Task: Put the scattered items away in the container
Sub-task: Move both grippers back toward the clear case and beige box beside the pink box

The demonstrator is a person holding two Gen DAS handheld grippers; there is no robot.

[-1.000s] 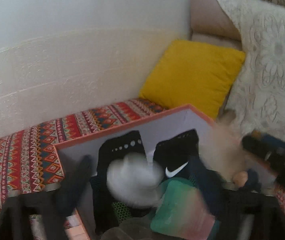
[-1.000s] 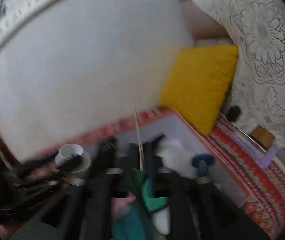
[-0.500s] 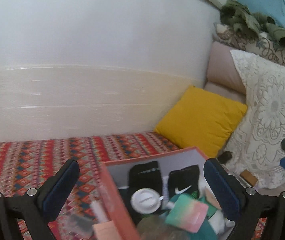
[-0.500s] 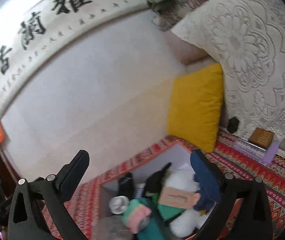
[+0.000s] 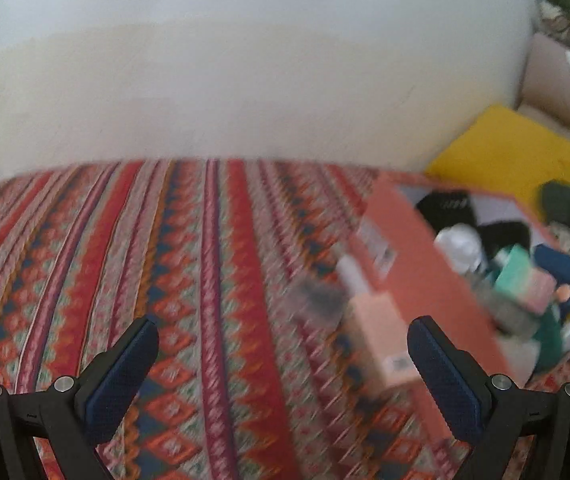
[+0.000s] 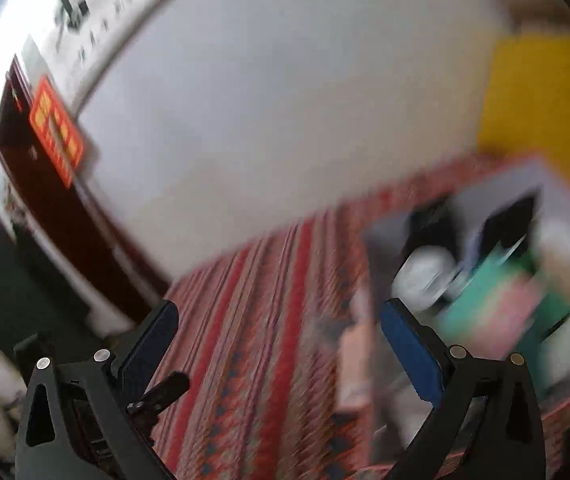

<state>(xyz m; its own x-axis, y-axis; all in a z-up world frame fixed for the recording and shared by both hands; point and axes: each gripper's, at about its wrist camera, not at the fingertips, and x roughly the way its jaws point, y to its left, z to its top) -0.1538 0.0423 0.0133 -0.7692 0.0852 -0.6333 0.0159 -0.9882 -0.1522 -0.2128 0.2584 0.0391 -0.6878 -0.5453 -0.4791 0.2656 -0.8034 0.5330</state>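
Both views swung left off box (image 5: 425,264); two hand-held grippers (image 5: 281,356) (image 6: 277,340) wide, empty; one peach bottle (image 5: 381,340) outside

Orange box (image 5: 425,280) filled; peach bottle (image 5: 381,340) lies beside.

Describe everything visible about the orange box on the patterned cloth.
The orange box is an open-topped rectangular carton, apparently cardboard, with salmon-orange outer walls, a pale grey-white inside and a white label on its long side. It sits on the striped red patterned cloth near the yellow cushion. It is crowded with items: black socks, a white round thing, a teal-and-pink pack. A peach bottle lies against its outer wall. Motion blur hides finer detail.
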